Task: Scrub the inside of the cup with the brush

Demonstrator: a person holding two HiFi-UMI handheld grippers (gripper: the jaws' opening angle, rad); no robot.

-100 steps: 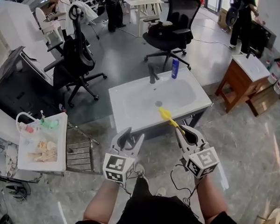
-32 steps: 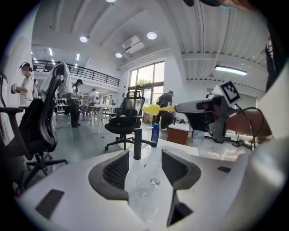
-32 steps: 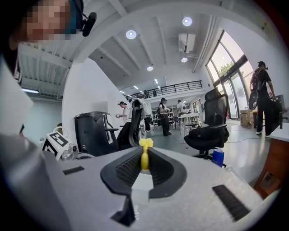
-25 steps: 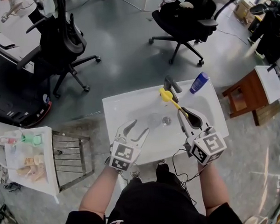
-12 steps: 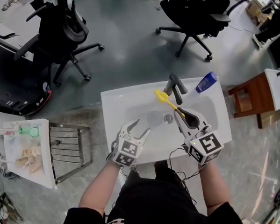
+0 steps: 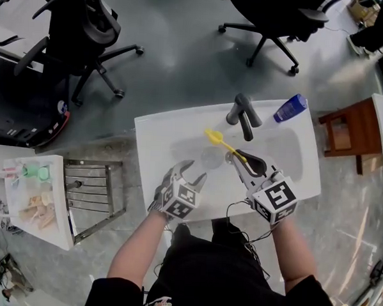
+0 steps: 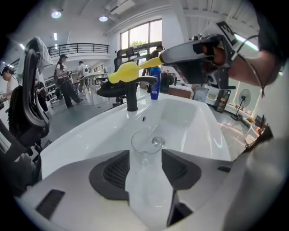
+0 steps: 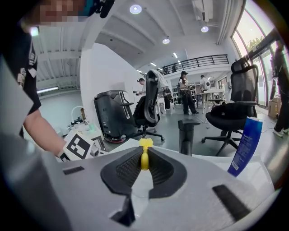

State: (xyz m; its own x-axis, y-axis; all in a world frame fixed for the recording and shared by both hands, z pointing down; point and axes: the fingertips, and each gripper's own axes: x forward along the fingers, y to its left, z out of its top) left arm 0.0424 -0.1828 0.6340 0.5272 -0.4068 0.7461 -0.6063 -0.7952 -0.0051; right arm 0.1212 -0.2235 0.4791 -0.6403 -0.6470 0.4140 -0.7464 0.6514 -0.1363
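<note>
A clear glass cup (image 6: pixel 211 158) lies in the white sink (image 6: pixel 155 141); in the left gripper view the cup (image 7: pixel 147 144) sits just ahead of the open jaws, apart from them. My left gripper (image 6: pixel 196 170) is open and holds nothing. My right gripper (image 6: pixel 237 157) is shut on the handle of a yellow brush (image 6: pixel 218 141). The brush head points left, above the basin and close beside the cup. In the right gripper view the brush (image 8: pixel 144 157) is pinched between the pads. The left gripper view shows the brush head (image 7: pixel 123 72) above the cup.
A dark faucet (image 6: pixel 243 115) stands at the sink's back edge, with a blue bottle (image 6: pixel 290 107) to its right. Left of the sink are a metal rack (image 6: pixel 99 195) and a white tray (image 6: pixel 32 198) with small items. Office chairs (image 6: pixel 83 28) stand beyond, and a wooden stand (image 6: pixel 346 135) at right.
The person has stepped up to the sink. Both grippers have come in over the basin; the left one now sits close to the cup, and the brush is still held.
</note>
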